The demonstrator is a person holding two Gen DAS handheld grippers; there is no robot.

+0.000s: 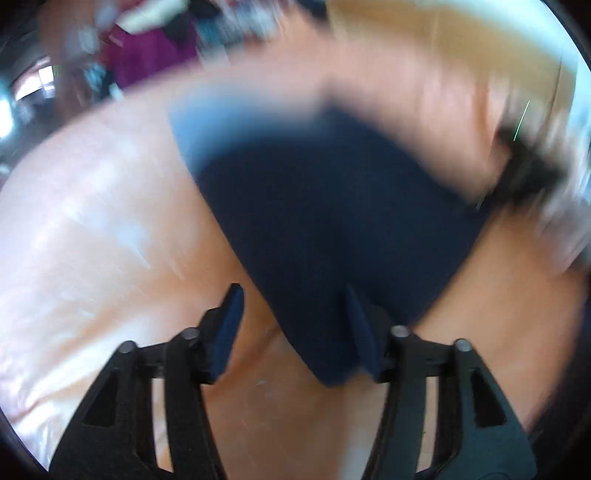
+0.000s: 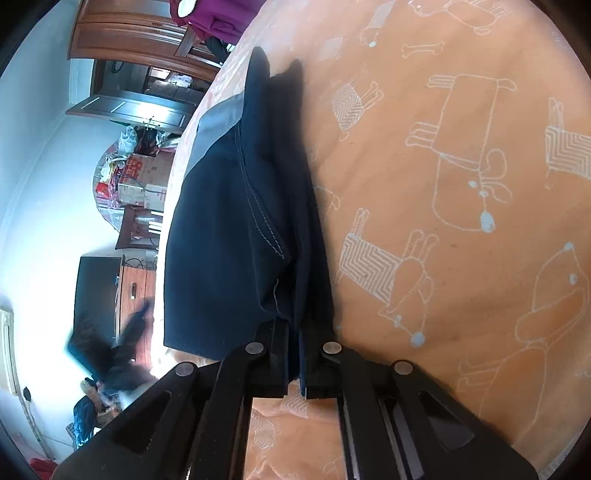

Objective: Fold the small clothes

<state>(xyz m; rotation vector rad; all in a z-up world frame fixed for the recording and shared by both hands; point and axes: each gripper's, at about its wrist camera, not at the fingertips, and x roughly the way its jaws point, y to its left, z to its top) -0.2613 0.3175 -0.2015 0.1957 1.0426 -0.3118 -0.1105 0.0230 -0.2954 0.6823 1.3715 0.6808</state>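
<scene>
1. Left wrist view is badly motion-blurred. The left hand-held gripper [image 1: 295, 325] has its fingers spread wide; nothing is pinched between them.
2. A navy garment [image 1: 325, 221] lies ahead of the left fingers on an orange sheet [image 1: 92, 221]. Its near corner reaches down between the two fingers, close against the right-hand pad [image 1: 364, 332]; the blur hides whether cloth and pad touch.
3. A lighter blue band shows along the garment's far left edge in the left view. Beyond it, only smeared shapes: something magenta at upper left, pale wood tone at upper right.
4. Right wrist view is sharp. The right hand-held gripper [image 2: 295, 354] has its fingers pressed together on a fold of the navy garment [image 2: 229, 229], several layers bunched between the pads.
5. From that pinch the cloth runs away from the camera in a ridge, with a line of pale stitching along a seam and a grey panel [image 2: 218, 125] near the far end.
6. The garment rests on the orange sheet [image 2: 461, 221], which is printed with white outline dogs and bones; the surface looks soft, like a bed.
7. At left in the right view, a blurred dark shape [image 2: 110, 354] appears to be the other tool.
8. Background there: cardboard boxes [image 2: 144, 177], wooden furniture, a dark screen [image 2: 96, 291], a magenta item [image 2: 218, 14] at top.
</scene>
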